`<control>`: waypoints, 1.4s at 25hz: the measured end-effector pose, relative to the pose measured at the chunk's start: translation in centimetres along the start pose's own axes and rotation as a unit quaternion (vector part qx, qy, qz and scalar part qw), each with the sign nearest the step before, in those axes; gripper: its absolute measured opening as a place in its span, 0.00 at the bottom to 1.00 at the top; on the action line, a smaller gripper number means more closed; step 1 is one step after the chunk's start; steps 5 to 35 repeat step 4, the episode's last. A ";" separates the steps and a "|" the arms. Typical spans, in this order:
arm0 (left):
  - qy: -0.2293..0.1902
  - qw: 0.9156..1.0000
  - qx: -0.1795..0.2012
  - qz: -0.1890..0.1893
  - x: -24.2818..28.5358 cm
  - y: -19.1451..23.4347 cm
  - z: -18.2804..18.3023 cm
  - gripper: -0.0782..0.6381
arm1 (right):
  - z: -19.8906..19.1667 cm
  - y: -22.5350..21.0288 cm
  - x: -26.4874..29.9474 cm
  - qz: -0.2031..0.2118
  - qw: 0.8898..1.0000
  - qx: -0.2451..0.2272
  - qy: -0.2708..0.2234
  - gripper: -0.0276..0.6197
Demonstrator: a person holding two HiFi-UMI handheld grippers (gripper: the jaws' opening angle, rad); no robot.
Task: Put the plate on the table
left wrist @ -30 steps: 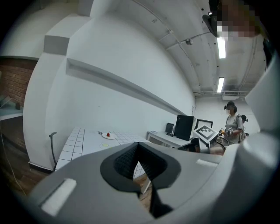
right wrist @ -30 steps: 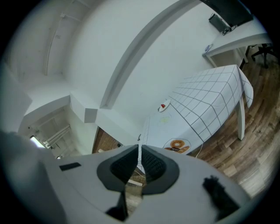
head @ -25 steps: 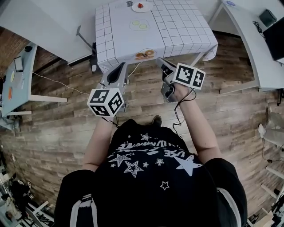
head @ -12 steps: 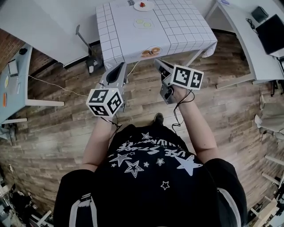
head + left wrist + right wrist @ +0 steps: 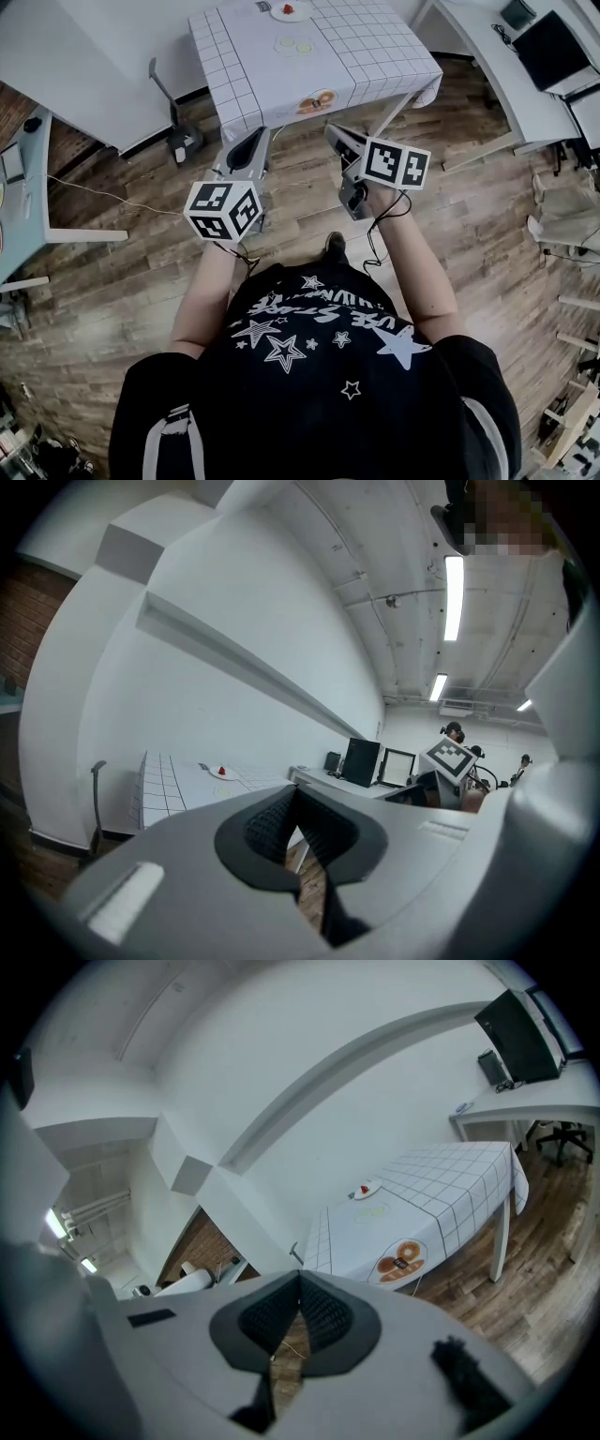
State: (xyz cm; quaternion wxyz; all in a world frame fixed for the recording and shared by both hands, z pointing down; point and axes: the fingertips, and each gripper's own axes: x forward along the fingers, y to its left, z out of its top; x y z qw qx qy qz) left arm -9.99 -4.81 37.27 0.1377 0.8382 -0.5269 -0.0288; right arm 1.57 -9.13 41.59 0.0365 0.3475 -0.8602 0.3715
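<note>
Head view: the worktop (image 5: 375, 47) sits farther off than a second ago. It carries three plates: far-edge plate (image 5: 288, 11), middle plate (image 5: 294, 45), near-edge plate (image 5: 319, 100). Two grippers, left gripper (image 5: 251, 141) and right gripper (image 5: 339, 136), both carry nothing.
Left gripper view: jaws together, empty.
Right gripper view: jaws now closed, empty. Placing looks finished.

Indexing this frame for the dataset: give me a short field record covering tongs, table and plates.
left tongs: shut, empty
right tongs: shut, empty
table: checked cloth, ahead, both tongs short of its near edge
near-edge plate: orange food
middle plate: pale slices
far plate: small red item
plate held: none
</note>
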 end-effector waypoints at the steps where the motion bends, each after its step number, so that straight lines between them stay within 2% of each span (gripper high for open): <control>1: 0.001 1.000 -0.001 -0.003 -0.4 0.1 0.0 0.12 | -0.3 0.5 0.0 -0.003 1.000 -0.003 -0.002 0.06; 4: 0.001 1.000 -0.004 -0.012 -1.8 0.5 0.0 0.12 | -1.3 2.1 -0.1 -0.009 1.000 -0.012 -0.007 0.06; 35: 0.001 1.000 -0.004 -0.012 -1.8 0.5 0.0 0.12 | -1.3 2.1 -0.1 -0.009 1.000 -0.012 -0.007 0.06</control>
